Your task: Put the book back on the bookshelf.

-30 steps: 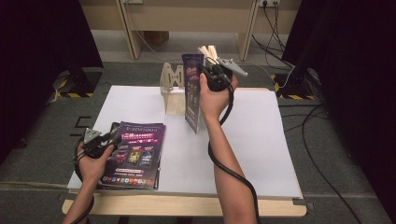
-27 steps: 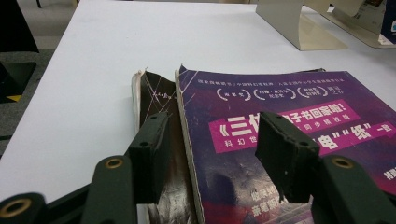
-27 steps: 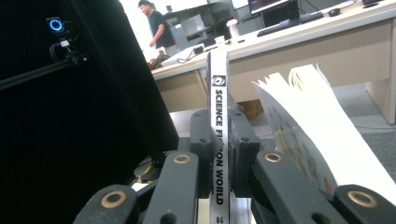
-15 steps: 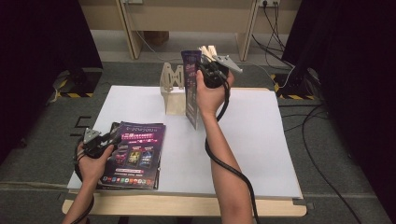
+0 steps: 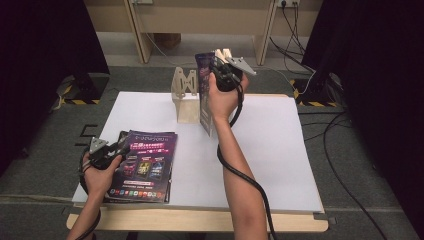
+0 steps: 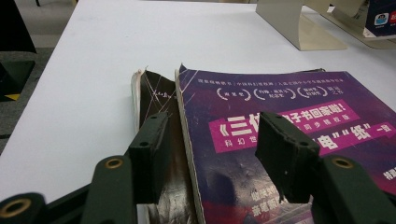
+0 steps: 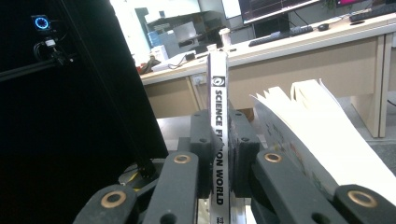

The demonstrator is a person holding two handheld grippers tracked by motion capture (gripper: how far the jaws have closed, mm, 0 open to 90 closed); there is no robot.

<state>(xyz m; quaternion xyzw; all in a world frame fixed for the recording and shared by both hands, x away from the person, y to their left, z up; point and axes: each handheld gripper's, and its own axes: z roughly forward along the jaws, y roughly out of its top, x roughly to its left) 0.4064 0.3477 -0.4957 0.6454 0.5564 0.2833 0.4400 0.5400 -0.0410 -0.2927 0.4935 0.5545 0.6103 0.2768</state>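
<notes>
- Right tongs [image 5: 223, 59] were clamped on the spine of a magazine [image 5: 204, 95], held upright above the worktop [image 5: 280, 145] beside the wooden rack [image 5: 186, 97].
- Left tongs [image 5: 123, 146] sat wide open, gripping nothing, over the magazine stack [image 5: 145, 167].
- Risk: the loose pages could fan out and snag the rack, twisting the magazine in the grip.

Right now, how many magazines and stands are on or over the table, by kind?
Magazines lying flat by the left tongs: 2, the purple-covered top magazine and the worn magazine under it.
Magazines held upright in the right tongs: 1, the upright magazine.
Stands: 1, the beige stand.
Total: 4.
</notes>
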